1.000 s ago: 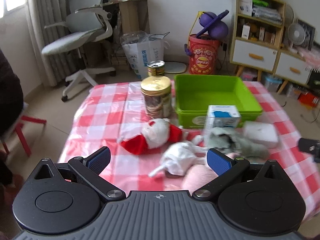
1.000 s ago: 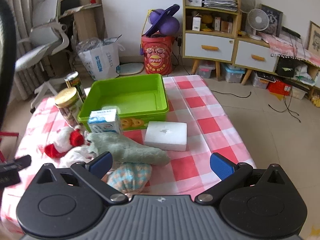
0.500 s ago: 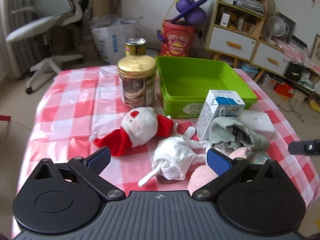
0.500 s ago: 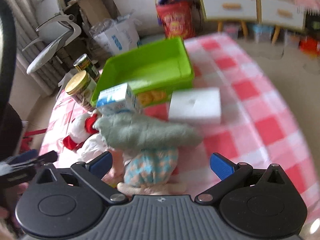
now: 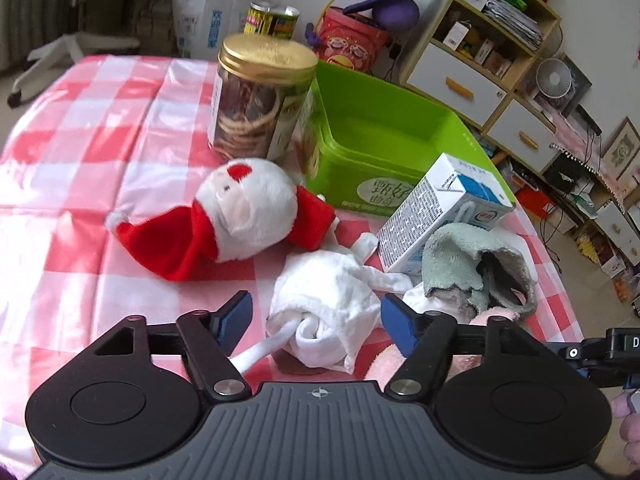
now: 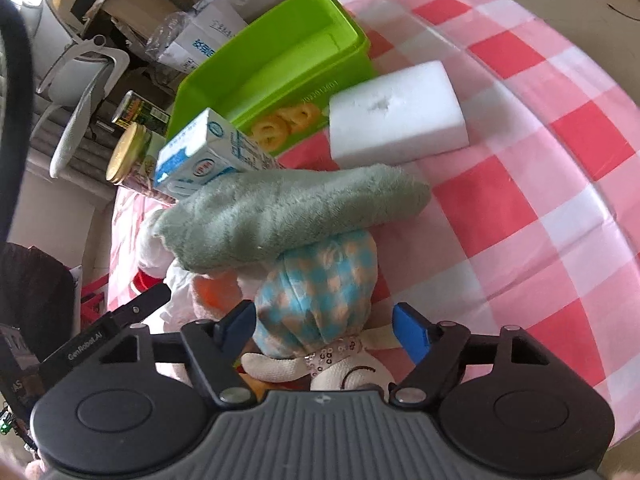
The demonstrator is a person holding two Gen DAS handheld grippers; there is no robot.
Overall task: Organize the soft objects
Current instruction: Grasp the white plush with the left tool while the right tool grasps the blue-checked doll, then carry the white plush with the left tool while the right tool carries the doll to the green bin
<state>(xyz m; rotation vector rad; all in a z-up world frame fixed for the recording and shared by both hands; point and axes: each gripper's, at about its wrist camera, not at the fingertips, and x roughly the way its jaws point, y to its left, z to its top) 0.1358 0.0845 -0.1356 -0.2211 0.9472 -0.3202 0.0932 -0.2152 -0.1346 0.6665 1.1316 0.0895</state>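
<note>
Right wrist: parted fingers (image 6: 412, 334) flank a blue-checked plush (image 6: 320, 284) under green cloth (image 6: 288, 212).

Home living room: tabletop (image 5: 80, 128) under a checked plastic cloth, shelf unit (image 5: 492, 36) with drawers, desk fan (image 5: 554, 78), office chair (image 6: 80, 80), framed picture (image 5: 620, 148), toys on the floor.

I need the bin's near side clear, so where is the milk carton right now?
In the left wrist view the milk carton leans against the green bin at its near right corner, with the grey-green plush touching it in front.
</note>
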